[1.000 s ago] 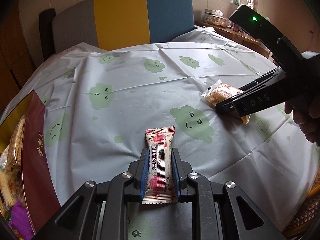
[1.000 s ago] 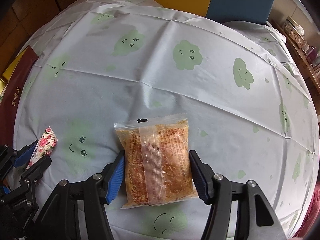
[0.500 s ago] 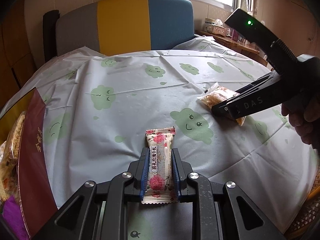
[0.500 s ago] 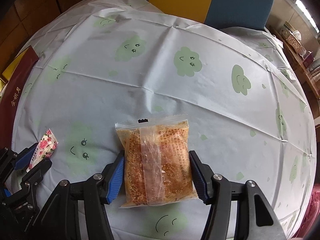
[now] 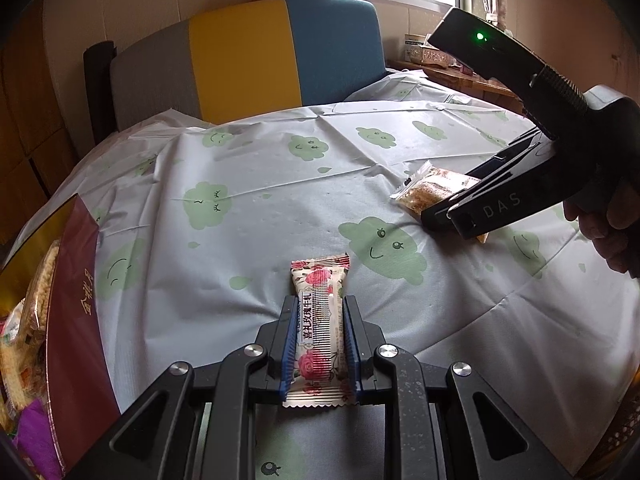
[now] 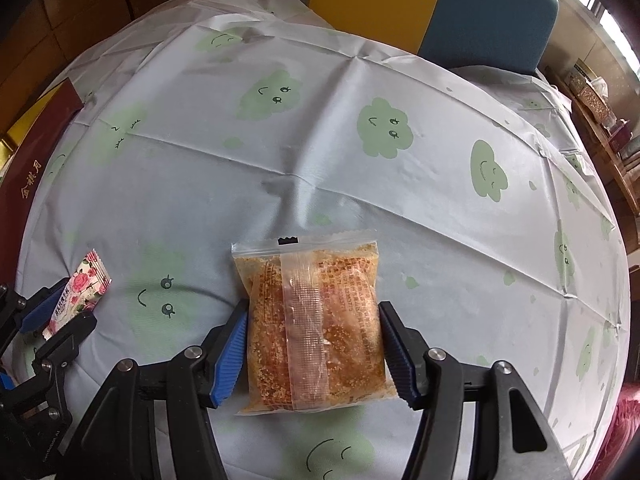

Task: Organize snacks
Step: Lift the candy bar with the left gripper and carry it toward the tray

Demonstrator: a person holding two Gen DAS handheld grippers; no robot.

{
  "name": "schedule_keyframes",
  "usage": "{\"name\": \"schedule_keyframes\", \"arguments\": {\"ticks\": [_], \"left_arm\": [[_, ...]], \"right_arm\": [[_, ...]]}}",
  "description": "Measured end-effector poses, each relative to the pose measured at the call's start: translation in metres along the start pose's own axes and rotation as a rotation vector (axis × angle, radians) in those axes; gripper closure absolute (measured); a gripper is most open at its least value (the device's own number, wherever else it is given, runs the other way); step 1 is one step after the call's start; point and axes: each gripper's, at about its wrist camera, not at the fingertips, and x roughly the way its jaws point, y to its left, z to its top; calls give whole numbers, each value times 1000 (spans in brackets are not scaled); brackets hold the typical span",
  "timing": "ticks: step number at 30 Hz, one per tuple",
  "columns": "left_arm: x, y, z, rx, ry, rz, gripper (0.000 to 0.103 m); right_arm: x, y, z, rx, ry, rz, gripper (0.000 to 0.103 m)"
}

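left gripper [image 5: 319, 334]: we see its jaws narrow, pads pressed on a rose-print candy bar [image 5: 318, 328] above the tablecloth [image 5: 260, 184]. right gripper [image 6: 314, 350]: jaws mid-wide, clamping a clear crumb packet [image 6: 312, 328] by its sides. red box [image 5: 76, 320] at far left.

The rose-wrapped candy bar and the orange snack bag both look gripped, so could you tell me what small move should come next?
Probably carry the candy bar, clamped in the left gripper, to the red box alongside, which already holds snacks; the right gripper pinches the snack bag.
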Motion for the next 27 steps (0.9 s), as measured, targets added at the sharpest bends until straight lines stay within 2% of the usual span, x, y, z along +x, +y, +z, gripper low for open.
{"name": "schedule_keyframes", "arguments": {"ticks": [14,17,27], "left_arm": [[5,-1,8,5,39,-10,81],[4,2,12,-30,72,-23,82],[-41,11,22,-91,59,-1,82]], "right_arm": [[-2,6,0,-25,-19,-8,41],[-3,6,-2,-20,-20,-4,41],[-3,3,-1,-20,-22,-1,41]]}}
